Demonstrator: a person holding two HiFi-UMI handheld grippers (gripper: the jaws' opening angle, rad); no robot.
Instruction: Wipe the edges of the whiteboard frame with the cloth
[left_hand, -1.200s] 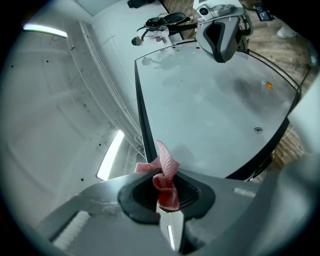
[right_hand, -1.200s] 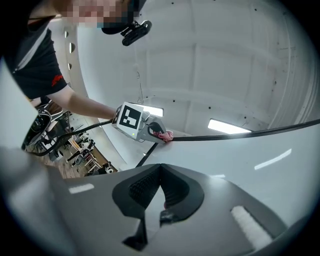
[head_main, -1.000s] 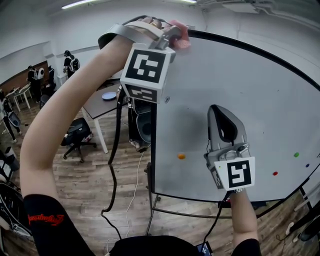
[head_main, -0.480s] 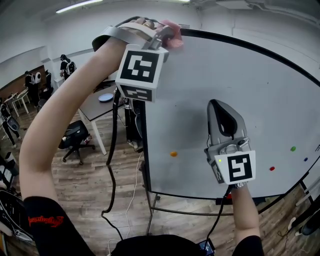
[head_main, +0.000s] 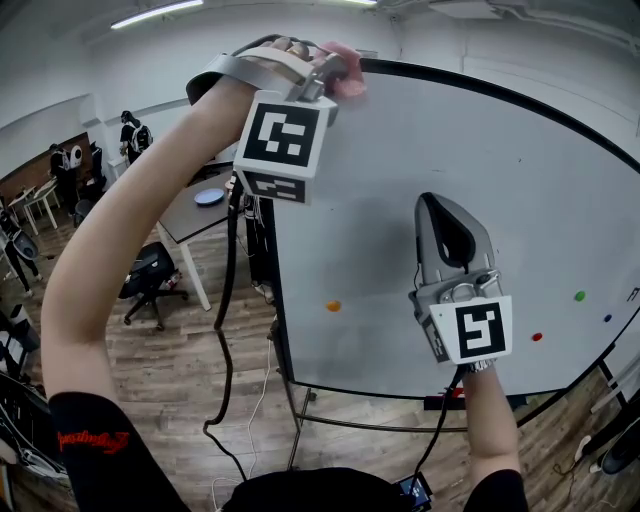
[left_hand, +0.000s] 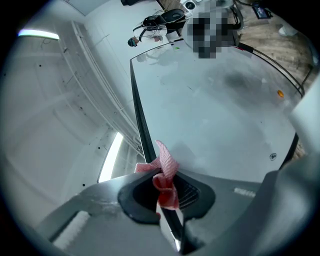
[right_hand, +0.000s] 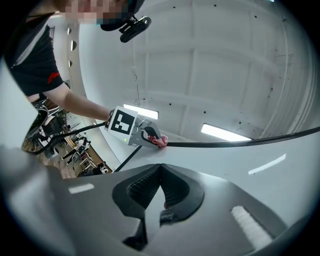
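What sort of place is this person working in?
Probably an open office or lab workroom. A large whiteboard stands on a wood floor, a desk and a black office chair sit beside it, and other people stand farther back.

I count one whiteboard (head_main: 400, 180), one pink cloth (head_main: 346, 74), a left tool (head_main: 335, 66) and a right tool (head_main: 434, 208), and four coloured dots: orange (head_main: 333, 305), green (head_main: 579, 296), red (head_main: 537, 337), blue (head_main: 607, 318).
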